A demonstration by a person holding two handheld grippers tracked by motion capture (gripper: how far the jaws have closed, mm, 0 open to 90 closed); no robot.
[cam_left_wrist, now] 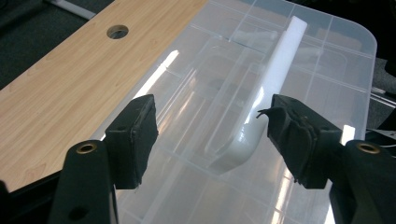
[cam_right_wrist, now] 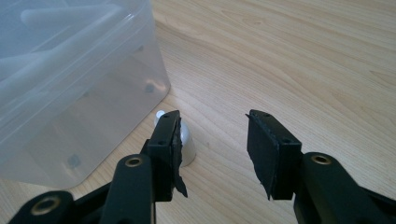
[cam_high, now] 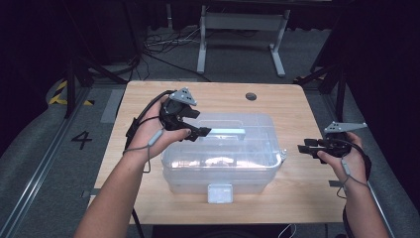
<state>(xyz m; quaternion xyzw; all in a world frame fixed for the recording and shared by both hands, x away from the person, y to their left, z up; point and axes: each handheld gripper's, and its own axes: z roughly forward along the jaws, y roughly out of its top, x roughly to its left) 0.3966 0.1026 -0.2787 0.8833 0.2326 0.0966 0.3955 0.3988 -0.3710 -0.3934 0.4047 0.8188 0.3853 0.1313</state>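
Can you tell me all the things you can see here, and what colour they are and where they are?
Clear plastic storage box with lid: one, see-through, middle of table.
White bar handle: one, white, on the box lid.
White front latch: one, on the box's near side.
Light wooden table: one, pale wood, under the box.
Round cable hole: one, dark, far table edge.
Left gripper: one, black, open over the handle.
Right gripper: one, black, open, right of the box.

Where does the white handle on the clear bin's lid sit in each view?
High view: the white handle lies across the lid's middle, just right of the left tool.
Left gripper view: handle runs up the centre-right, between the open jaws.
Right gripper view: blurred, top left.
Shared landmark: the clear bin.
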